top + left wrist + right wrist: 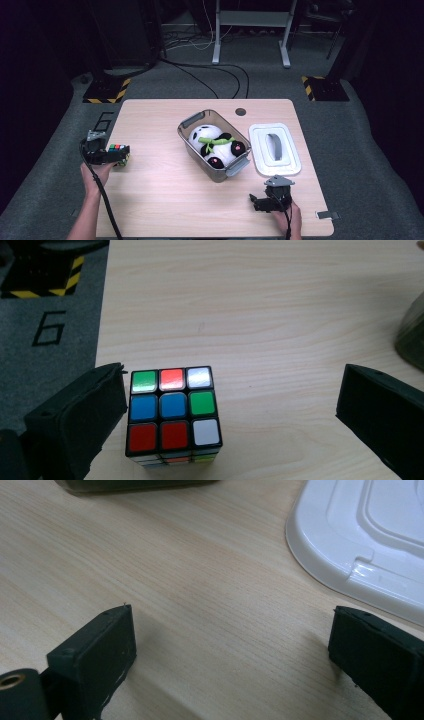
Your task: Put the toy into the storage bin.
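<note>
1. The multicoloured 3-by-3 puzzle cube (173,412) stood on the light wooden table (165,195) near its left edge, well apart from the other items.
2. The left gripper (230,415) had its 2 black jaws spread wide. The cube sat between them, just beside the left-hand jaw and well apart from the other; contact with the near jaw could not be confirmed.
3. The cube's top face showed green, red and white in the far row, blue, blue and green in the middle row, and red, red and white in the near row.
4. The right gripper (230,645) rested low over bare table at the near right, jaws spread and holding nothing.
5. The clear grey plastic bin (216,145) stood at the table's centre, containing a black-and-white plush panda (216,144).
6. The white rectangular plastic lid (275,149) lay flat just right of the bin.
</note>
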Demonstrator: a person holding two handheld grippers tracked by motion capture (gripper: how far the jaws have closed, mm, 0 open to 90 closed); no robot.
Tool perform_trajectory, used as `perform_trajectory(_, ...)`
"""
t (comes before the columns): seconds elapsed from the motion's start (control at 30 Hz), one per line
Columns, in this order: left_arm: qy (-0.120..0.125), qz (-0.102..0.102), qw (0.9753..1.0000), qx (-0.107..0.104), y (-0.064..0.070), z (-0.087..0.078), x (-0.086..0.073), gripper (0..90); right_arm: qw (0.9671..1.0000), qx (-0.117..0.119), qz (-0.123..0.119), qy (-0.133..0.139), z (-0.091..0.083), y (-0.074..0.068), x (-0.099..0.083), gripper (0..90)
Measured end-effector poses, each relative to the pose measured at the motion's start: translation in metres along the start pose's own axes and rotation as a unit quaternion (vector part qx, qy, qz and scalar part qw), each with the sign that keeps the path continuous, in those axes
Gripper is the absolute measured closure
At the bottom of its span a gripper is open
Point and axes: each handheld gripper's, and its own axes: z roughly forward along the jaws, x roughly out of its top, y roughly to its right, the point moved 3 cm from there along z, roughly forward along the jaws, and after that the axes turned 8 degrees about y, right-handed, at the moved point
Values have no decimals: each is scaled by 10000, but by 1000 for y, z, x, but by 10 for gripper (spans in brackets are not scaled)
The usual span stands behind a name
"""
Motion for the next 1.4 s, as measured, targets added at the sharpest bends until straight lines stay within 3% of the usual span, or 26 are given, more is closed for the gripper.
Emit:
perform_trajectory(0.2,-274,-33,9994,194,-9,19,-12,0,10000,-1,-6,7,0,0,0,45)
perform_trajectory(0.27,-318,-112,9987,376,-19,28,-20,11,10000,-18,-4,9,0,0,0,45)
perform_trajectory(0.33,-329,-178,9987,352,-21,30,-22,43,10000,-21,-12,15,0,0,0,46)
perform_trajectory(0.4,-266,-216,9988,349,-23,32,-27,148,10000,-28,-25,21,0,0,0,46)
perform_trajectory(0.6,-312,-175,9991,233,-22,38,-37,214,10000,-30,-24,20,0,0,0,46)
perform_trajectory(0.63,-335,-209,9989,236,-23,39,-39,308,10000,-34,-9,20,0,0,0,46)
perform_trajectory(0.67,-335,-209,9989,236,-23,39,-39,319,10000,-34,-9,20,0,0,0,46)
perform_trajectory(0.77,-362,0,9990,277,-20,36,-38,337,10000,-39,24,19,0,0,0,46)
perform_trajectory(1.07,-309,124,9994,129,-9,26,-37,338,10000,-37,30,20,0,0,0,46)
perform_trajectory(1.2,-256,252,9994,14,-1,20,-30,339,10000,-39,26,22,0,0,0,46)
perform_trajectory(1.37,-123,330,9990,-281,16,12,-22,338,10000,-43,28,23,0,-1,0,46)
perform_trajectory(1.4,-105,443,9983,-356,21,10,-19,338,10000,-42,28,23,0,-1,0,46)
